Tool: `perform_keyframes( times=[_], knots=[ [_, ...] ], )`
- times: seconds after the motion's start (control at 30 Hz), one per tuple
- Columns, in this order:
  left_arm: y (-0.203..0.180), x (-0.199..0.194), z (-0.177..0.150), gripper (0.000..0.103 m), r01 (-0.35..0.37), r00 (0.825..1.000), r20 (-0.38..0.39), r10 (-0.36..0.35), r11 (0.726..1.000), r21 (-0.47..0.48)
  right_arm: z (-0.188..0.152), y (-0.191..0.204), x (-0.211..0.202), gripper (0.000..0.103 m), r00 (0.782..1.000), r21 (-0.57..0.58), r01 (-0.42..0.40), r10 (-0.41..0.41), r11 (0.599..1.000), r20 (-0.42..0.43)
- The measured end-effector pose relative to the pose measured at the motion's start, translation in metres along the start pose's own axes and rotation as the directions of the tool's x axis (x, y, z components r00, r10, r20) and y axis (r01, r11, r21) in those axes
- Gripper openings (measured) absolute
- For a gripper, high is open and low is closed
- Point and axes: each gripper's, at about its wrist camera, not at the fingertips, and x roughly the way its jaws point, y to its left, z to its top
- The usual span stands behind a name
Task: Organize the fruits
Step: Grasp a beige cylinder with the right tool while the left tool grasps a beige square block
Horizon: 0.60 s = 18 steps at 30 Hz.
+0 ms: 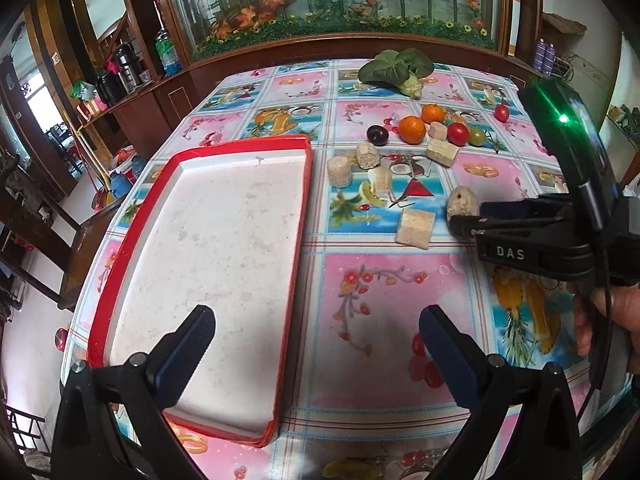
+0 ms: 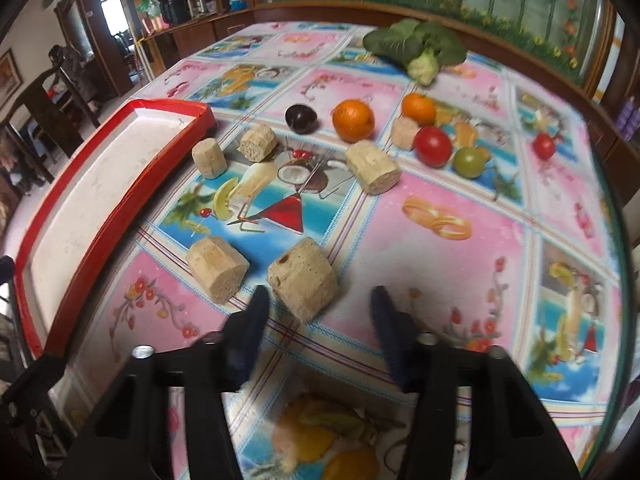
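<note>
- Your left gripper (image 1: 316, 344) points steeply down, fingers (image 1: 188, 356) spread wide, nothing btwn them.
- Your right gripper (image 2: 320, 312) also tilts down; jaws apart, pads not pressing on anything, tips a bit blurred.
- From left wrist view, right gripper comes in from the right edge, fingers aimed leftward, roughly level in frame.
- Your right hand (image 1: 608, 316) wraps the handle below it; fingers curled round the grip.

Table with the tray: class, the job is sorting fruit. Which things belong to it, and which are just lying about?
Belong to the job:
oranges
tomatoes
dark plum
red-rimmed tray
right gripper

Lying about:
beige blocks
leafy green vegetable
flasks on the sideboard
</note>
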Motion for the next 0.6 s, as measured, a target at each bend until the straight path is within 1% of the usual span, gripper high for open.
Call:
perform_keyframes(
  times=[0.03, 0.07, 0.1, 0.17, 0.23, 0.37, 0.43, 0.5, 0.6],
  knots=[
    [-0.003, 0.001, 0.002, 0.103, 0.004, 1.000, 0.001, -0.004, 1.000, 0.003, 0.001, -0.002, 0.002, 0.038, 1.000, 0.006, -0.023, 0.023, 1.000, -0.007],
    [-0.006, 0.002, 0.004, 0.103, 0.006, 1.000, 0.001, -0.006, 1.000, 0.009, 0.001, -0.003, 0.004, 0.031, 0.999, 0.011, -0.051, 0.051, 0.999, -0.005],
    [-0.008, 0.003, 0.006, 0.103, 0.008, 1.000, 0.003, -0.008, 1.000, 0.017, 0.001, -0.004, 0.004, 0.029, 0.998, 0.013, -0.068, 0.068, 0.998, -0.003],
    [-0.015, 0.006, 0.010, 0.103, 0.023, 1.000, -0.005, -0.023, 0.999, 0.025, 0.001, -0.005, 0.004, 0.029, 0.998, 0.006, -0.061, 0.061, 0.998, 0.006],
    [-0.022, 0.009, 0.016, 0.103, 0.054, 0.998, -0.012, -0.054, 0.998, 0.034, -0.002, -0.008, 0.000, 0.029, 0.999, 0.001, -0.042, 0.042, 0.999, 0.021],
    [-0.039, 0.020, 0.030, 0.103, 0.108, 0.994, -0.031, -0.106, 0.993, 0.054, -0.009, -0.024, -0.012, 0.029, 0.999, 0.028, -0.026, 0.025, 0.999, 0.036],
    [-0.050, 0.028, 0.038, 0.102, 0.125, 0.992, -0.044, -0.122, 0.990, 0.066, -0.016, -0.031, -0.019, 0.029, 0.999, 0.022, 0.004, -0.005, 1.000, 0.040],
    [-0.060, 0.040, 0.045, 0.100, 0.132, 0.990, -0.062, -0.128, 0.988, 0.083, -0.023, -0.037, -0.025, 0.029, 0.999, 0.019, 0.025, -0.026, 1.000, 0.042],
    [-0.072, 0.057, 0.052, 0.094, 0.161, 0.982, -0.111, -0.151, 0.983, 0.090, -0.035, -0.049, -0.032, 0.029, 0.999, 0.046, 0.028, -0.029, 0.999, 0.037]
  ],
)
